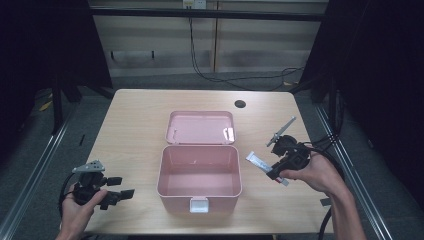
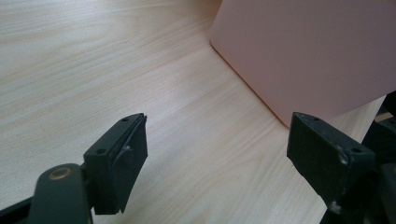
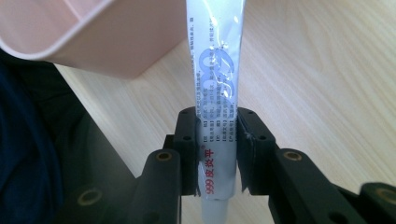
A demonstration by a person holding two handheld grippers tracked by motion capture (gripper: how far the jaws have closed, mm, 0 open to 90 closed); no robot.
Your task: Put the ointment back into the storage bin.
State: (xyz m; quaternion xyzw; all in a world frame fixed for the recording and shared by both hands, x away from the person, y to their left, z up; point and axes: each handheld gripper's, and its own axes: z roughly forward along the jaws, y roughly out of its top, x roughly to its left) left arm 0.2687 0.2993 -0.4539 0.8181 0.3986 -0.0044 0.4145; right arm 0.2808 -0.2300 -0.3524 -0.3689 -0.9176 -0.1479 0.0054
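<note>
A pink box (image 1: 199, 176) stands open in the middle of the table, its lid (image 1: 200, 127) laid back behind it. To its right my right gripper (image 1: 275, 167) is shut on a white ointment tube (image 1: 258, 160), held above the table just beside the box. In the right gripper view the tube (image 3: 216, 70) runs up between the jaws, cap end towards the camera, with the box rim (image 3: 70, 44) at upper left. My left gripper (image 1: 119, 188) hovers open and holds nothing at the table's front left. Its view looks at the box's side wall (image 2: 308, 51).
The box has a white latch (image 1: 199, 204) on its front wall. A dark round hole (image 1: 240, 104) sits in the table's far right part. Cables trail from both grippers over the table's edges. Bare wood lies around the box.
</note>
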